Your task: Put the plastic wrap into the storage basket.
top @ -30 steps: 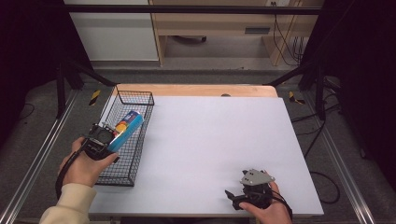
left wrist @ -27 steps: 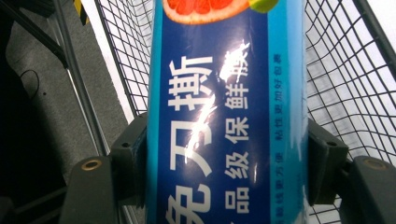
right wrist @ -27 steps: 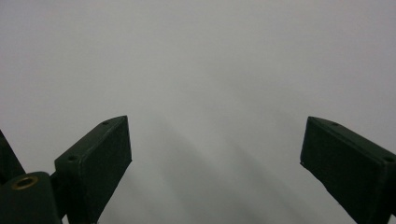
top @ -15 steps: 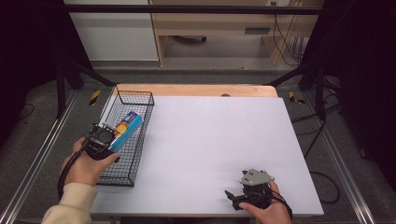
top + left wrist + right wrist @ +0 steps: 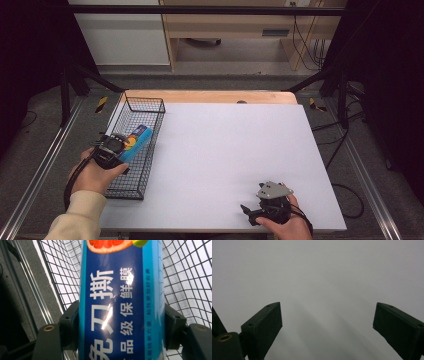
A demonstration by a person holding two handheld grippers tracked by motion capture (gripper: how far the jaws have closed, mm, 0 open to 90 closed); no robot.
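1. Two hand-held grippers are at work: the left gripper [image 5: 114, 148] is clamped on a long blue glossy box with printed fruit [image 5: 134, 142], while the right gripper [image 5: 264, 212] rests near the front edge of the white table top [image 5: 230, 145], its jaws spread wide with nothing between them.
2. That blue box sits over the black wire basket [image 5: 145, 107] at the table's left side, its far end pointing into the basket; whether it touches the mesh floor I cannot tell.
3. In the left gripper view the jaws press on the two long side faces of the box [image 5: 121, 302], close to its near end.
4. Handling, as I judge it: the box looks like thin card with a shiny coating, so it is probably light and fairly stiff along its length, yet it could dent under a hard squeeze and slide in the pads. A hold nearer the middle would stop the far end drooping.
5. Writing: large white Chinese characters run along the face, "刃撕" and "保鲜膜" among them, which suggests cling film. Smaller lines of print below are too fine to read. A cut grapefruit and something green appear at the top.
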